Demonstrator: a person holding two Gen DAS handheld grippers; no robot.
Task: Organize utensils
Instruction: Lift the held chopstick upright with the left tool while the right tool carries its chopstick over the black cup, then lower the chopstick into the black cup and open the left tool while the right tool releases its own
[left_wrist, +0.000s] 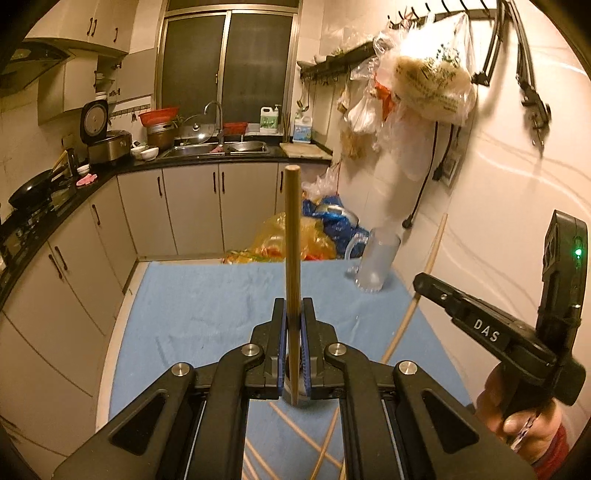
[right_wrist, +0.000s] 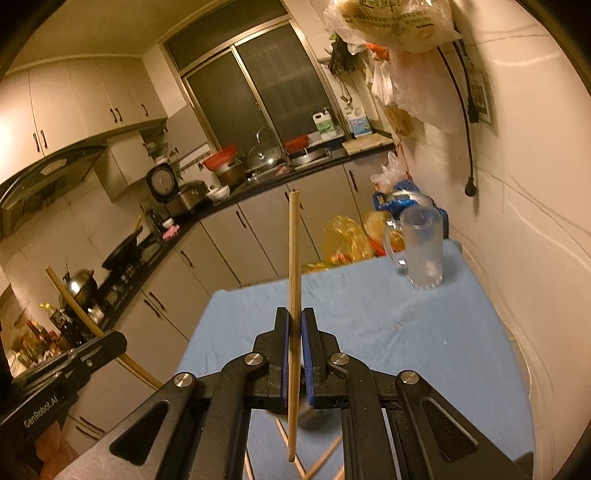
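Two chopsticks were already in hand, one clenched in each tool. The left tool (left_wrist: 293, 317) pinched a darker wooden chopstick (left_wrist: 291, 236) between its blue pads, the stick standing nearly in line with the fingers and rising forward and upward past the tips. The right tool (right_wrist: 294, 325) gripped a paler chopstick (right_wrist: 294, 277) the same way, its long axis along the tool, with a short tail hanging below the pads. Both sticks were clear of the blue cloth (left_wrist: 207, 302) covering the surface.

A clear glass mug (right_wrist: 423, 247) stood upright near the far right corner of the surface, close to the wall, its mouth open upward. Judging from the task, this mug was the likely holder. It lay ahead and to the right of both tools, and seemed nearer the right tool, which sat on that side; the left wrist view showed the right tool between the left one and the wall.

Several more chopsticks (left_wrist: 325, 443) lay crossed on the cloth at the near edge, beneath the tools, not yet collected.

Each stick would probably need tipping closer to vertical over the mug's mouth before release.
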